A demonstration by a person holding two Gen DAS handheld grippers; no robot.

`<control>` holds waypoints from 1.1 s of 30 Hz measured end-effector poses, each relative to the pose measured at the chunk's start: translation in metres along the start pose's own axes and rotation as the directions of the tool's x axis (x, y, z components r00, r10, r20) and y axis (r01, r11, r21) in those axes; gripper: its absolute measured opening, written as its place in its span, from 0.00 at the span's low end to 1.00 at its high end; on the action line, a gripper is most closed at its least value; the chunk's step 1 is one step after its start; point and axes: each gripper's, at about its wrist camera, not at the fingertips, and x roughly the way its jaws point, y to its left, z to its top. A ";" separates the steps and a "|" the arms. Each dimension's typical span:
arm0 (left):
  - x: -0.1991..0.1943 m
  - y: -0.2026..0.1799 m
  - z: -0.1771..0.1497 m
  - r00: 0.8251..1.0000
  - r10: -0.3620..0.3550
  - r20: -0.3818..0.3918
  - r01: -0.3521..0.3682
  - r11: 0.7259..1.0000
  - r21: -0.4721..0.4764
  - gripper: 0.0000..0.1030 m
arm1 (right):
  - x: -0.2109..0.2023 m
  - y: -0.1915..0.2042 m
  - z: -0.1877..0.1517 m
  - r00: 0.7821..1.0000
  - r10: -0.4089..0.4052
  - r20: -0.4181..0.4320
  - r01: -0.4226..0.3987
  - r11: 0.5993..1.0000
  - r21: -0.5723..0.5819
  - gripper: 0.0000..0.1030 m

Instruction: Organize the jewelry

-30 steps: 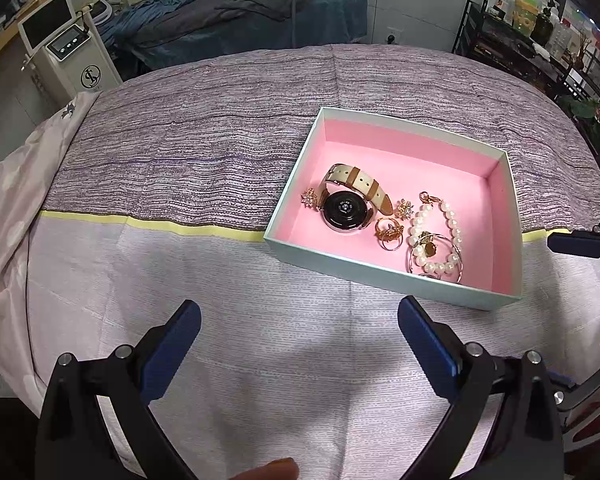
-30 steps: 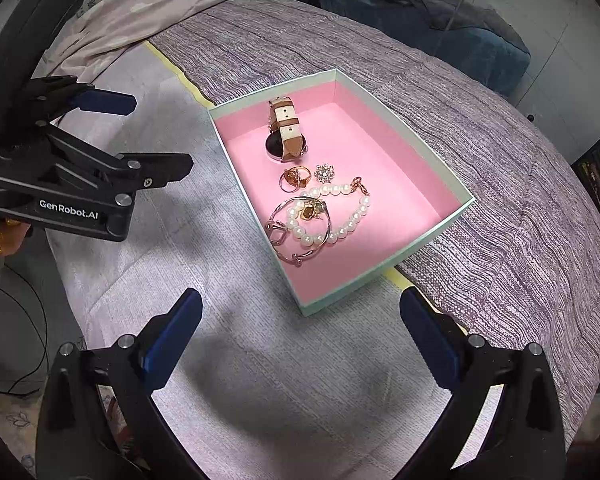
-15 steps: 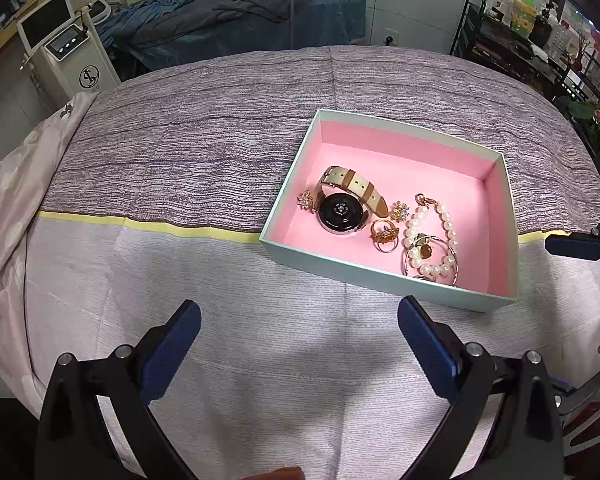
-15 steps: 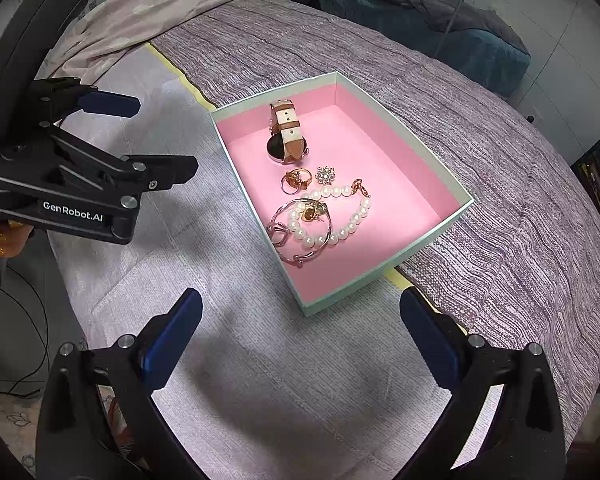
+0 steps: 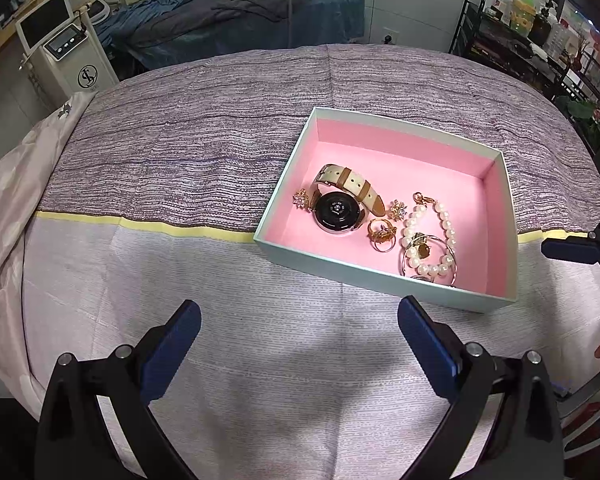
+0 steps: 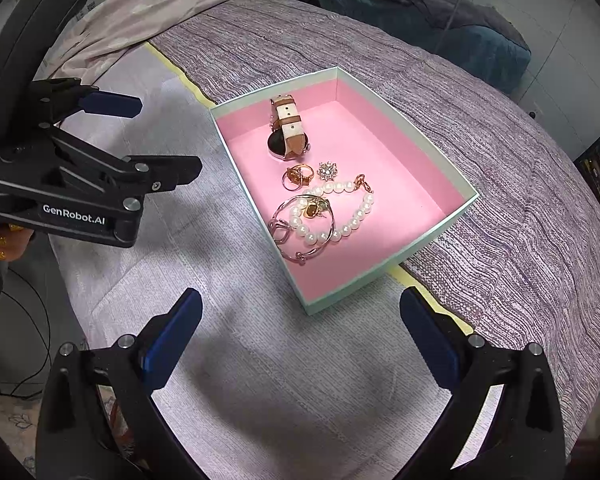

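Both claws, left (image 5: 298, 334) and right (image 6: 300, 326), gape wide and hold nothing, hovering over the cloth (image 5: 260, 360) short of the box (image 5: 364, 276). Inside lie the watch (image 5: 338, 212), ring (image 5: 382, 234) and pearls (image 5: 430, 240). The jewelry looks gathered already; any next move means reaching in for one small piece.

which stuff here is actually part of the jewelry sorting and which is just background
Part of the job:
pink-lined box
watch
pearl bracelet
bangle
gold ring
two sparkly brooches
left gripper and right gripper, both open

Just lying about:
striped bedcover
white machine
blue bed
shelf rack
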 end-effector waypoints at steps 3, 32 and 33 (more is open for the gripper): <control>0.000 -0.002 0.000 1.000 0.008 0.004 -0.008 1.000 0.010 0.94 | 0.001 0.000 0.000 1.000 -0.001 0.000 0.001 1.000 0.003 0.95; -0.003 -0.006 -0.002 1.000 0.009 0.017 -0.010 1.000 0.019 0.94 | 0.000 0.005 0.000 1.000 -0.010 0.011 0.010 1.000 0.007 0.95; -0.004 -0.006 -0.002 1.000 0.009 0.018 -0.009 1.000 0.019 0.94 | 0.000 0.005 0.000 1.000 -0.010 0.011 0.010 1.000 0.006 0.95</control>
